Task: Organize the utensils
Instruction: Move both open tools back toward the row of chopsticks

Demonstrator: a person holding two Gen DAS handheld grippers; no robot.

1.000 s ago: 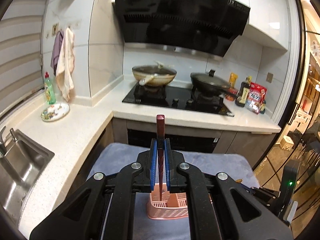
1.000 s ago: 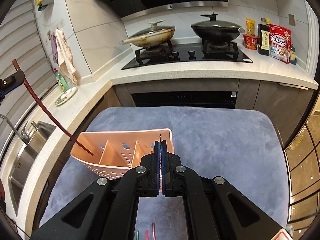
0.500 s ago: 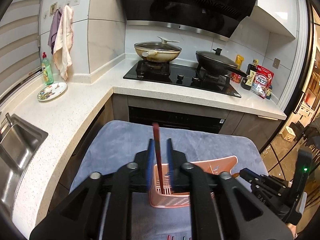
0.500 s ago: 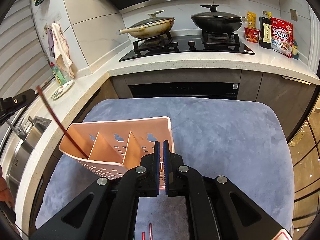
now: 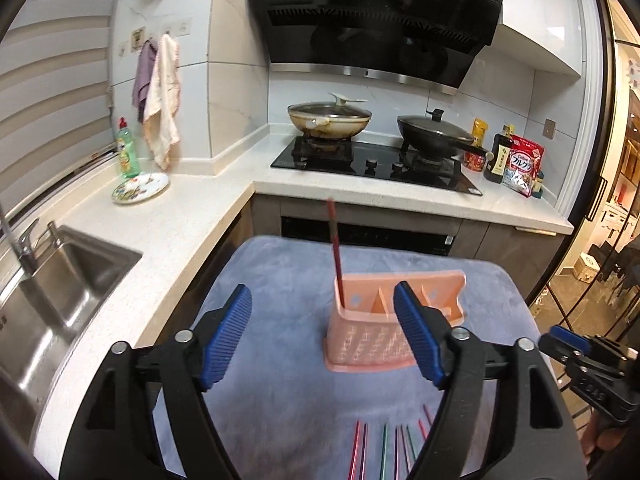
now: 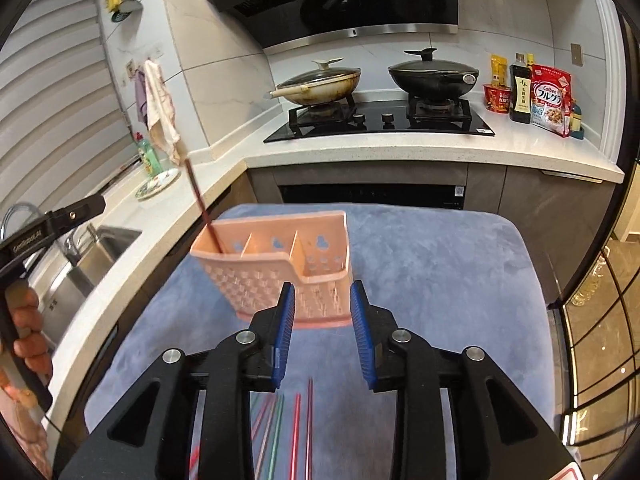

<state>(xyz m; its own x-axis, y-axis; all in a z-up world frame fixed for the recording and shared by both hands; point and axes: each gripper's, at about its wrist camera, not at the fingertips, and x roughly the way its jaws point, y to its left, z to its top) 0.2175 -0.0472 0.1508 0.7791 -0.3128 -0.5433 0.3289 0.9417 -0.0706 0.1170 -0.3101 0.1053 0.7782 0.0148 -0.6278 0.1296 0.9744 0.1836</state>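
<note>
Jaws spread, ribbed blue pads, perforated pink caddy

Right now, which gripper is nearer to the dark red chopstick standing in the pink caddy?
Left, as far as I can judge. The left gripper is open just short of the dark red chopstick; the right gripper is open near the pink caddy's opposite end.

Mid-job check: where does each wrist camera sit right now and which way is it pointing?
Left wrist: rides the left gripper, open, looking across the grey-blue mat toward the stove; pink plastic utensil caddy ahead.
Right wrist: rides the right gripper, open, facing the same caddy; the person's hand shows at left.
Shared: the caddy, the dark red chopstick standing in its end compartment, coloured chopsticks on the mat.
</note>
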